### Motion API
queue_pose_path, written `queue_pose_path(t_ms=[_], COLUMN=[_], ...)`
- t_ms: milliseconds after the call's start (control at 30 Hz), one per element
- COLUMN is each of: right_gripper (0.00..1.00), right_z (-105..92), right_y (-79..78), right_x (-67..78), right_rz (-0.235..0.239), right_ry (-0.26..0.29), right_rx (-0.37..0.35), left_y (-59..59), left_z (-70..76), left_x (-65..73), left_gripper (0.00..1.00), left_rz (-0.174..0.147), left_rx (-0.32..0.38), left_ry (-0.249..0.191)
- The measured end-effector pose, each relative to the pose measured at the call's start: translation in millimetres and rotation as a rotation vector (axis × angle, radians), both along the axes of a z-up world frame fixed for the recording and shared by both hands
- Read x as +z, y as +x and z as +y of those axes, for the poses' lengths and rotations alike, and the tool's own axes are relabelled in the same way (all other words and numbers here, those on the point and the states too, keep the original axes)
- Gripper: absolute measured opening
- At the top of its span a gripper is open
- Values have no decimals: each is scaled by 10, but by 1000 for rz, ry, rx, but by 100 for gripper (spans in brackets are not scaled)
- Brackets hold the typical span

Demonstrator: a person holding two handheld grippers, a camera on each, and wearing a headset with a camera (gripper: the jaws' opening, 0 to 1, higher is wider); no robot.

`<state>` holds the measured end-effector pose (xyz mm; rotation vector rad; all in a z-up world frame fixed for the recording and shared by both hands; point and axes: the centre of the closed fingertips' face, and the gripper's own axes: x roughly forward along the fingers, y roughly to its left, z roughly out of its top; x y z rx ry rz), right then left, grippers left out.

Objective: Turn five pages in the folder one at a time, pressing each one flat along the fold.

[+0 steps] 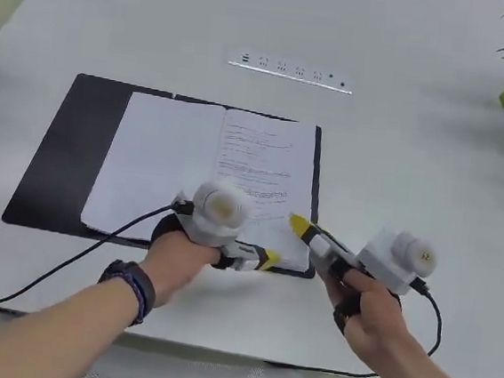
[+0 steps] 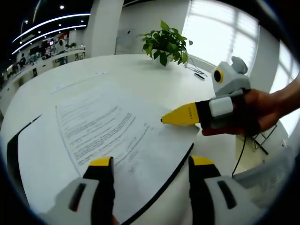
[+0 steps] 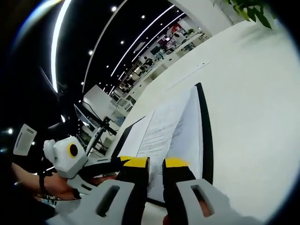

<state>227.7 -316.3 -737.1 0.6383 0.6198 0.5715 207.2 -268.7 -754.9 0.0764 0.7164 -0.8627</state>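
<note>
- The left gripper [image 2: 151, 161] has its fingers [image 2: 101, 163] spread wide with nothing between them. They hover over the lower right corner of the printed page [image 2: 108, 126].
- The right gripper [image 3: 156, 162] has its fingers [image 3: 136, 162] drawn nearly together with a thin gap left. I cannot tell whether a sheet's edge sits in that gap.
- The folder [image 1: 59, 153] lies open on the white bench [image 1: 399, 150], near the front edge. A blank sheet [image 1: 160, 167] lies on its left side and the printed page on its right.
- I judge the step in hand to be picking up the next page at its lower right corner. How many pages are already over I cannot tell.
- The next move calls for the right fingers to catch one sheet only, carry it across to the left, then press it down along the fold.
- The head view gives the whole spread, the fold down the middle and both hands close together at the folder's near edge.
- The left gripper view shows what the head view blurs: the right gripper's yellow tip sits at the page's outer edge, just past the corner.
- The right gripper view looks up along the folder's black right border, with the left gripper just beside its own fingers.
</note>
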Motion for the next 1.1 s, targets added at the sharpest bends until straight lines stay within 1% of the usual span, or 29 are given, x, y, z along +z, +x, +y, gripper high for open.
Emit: queue_pose_path(t_ms=[33,67,133,167,233,300,333,400,500,733,900,1100], right_gripper=[5,0,0,0,0,0,0,0,0,0,0,0], right_z=[19,33,38,43,62,88,105,130,169,301,424,561], right_y=[-23,-44,-53,-57,-59,-58,-55,-51,-15,37,35,29], right_x=[4,1,5,17,53,80,103,145,222,398,444,503], right_rz=[-10,-15,-13,-9,-15,-16,-17,-22,-34,-73,-84,-96], right_ry=[-10,-17,-10,2,18,27,33,38,49,55,58,71], right_rx=[3,-1,-20,-32,-49,-58,-63,-69,-78,-76,-66,-61], left_y=[-17,-46,-79,-91,-103,-118,-125,-137,-129,-176,-211,-210], left_z=[36,78,146,182,290,385,429,485,593,810,950,1125], left_x=[6,18,49,66,118,196,234,283,390,587,699,804], left_gripper=[65,66,66,66,67,67,67,68,68,68,69,69], left_rz=[7,6,-8,-14,-16,-31,-44,-50,-69,-104,-121,-143], left_rx=[8,7,2,0,12,21,20,23,40,62,73,105], left_ry=[2,7,18,22,27,29,34,37,33,27,16,9])
